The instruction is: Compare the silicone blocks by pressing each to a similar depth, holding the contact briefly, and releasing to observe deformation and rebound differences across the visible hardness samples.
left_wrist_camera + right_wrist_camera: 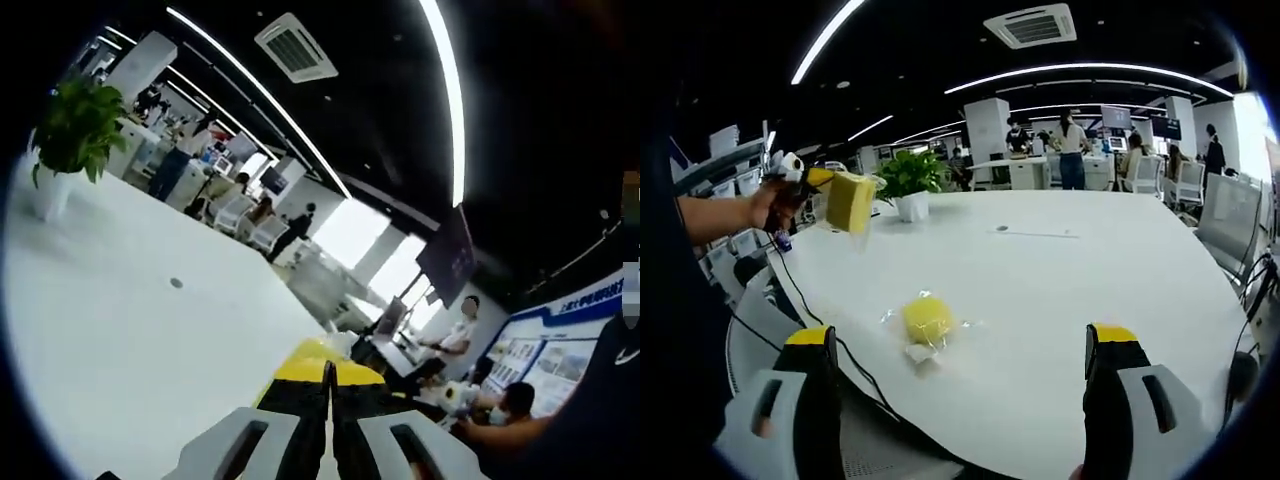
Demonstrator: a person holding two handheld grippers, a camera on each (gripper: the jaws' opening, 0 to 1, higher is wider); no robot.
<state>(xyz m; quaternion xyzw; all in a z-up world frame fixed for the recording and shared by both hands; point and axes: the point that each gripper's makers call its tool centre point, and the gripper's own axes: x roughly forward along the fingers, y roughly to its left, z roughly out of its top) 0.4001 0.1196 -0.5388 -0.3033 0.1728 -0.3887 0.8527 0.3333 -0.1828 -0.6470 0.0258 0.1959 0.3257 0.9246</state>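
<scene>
A round yellow silicone block [927, 320] in clear wrap lies on the white table [1060, 290], a little beyond and between the wide-apart jaws of my open right gripper [960, 338]. At the left of the right gripper view, a hand holds my left gripper [818, 178] in the air, shut on a squarish yellow block [851, 201] in a clear bag. In the left gripper view, the left gripper [330, 375] has its jaws pressed together, with a bit of yellow [305, 352] showing just past the tips.
A potted plant [908, 180] in a white pot stands on the far side of the table, also visible as the plant [70, 130] at upper left. A black cable [805, 305] runs over the table's near-left edge. People, desks and chairs fill the room behind.
</scene>
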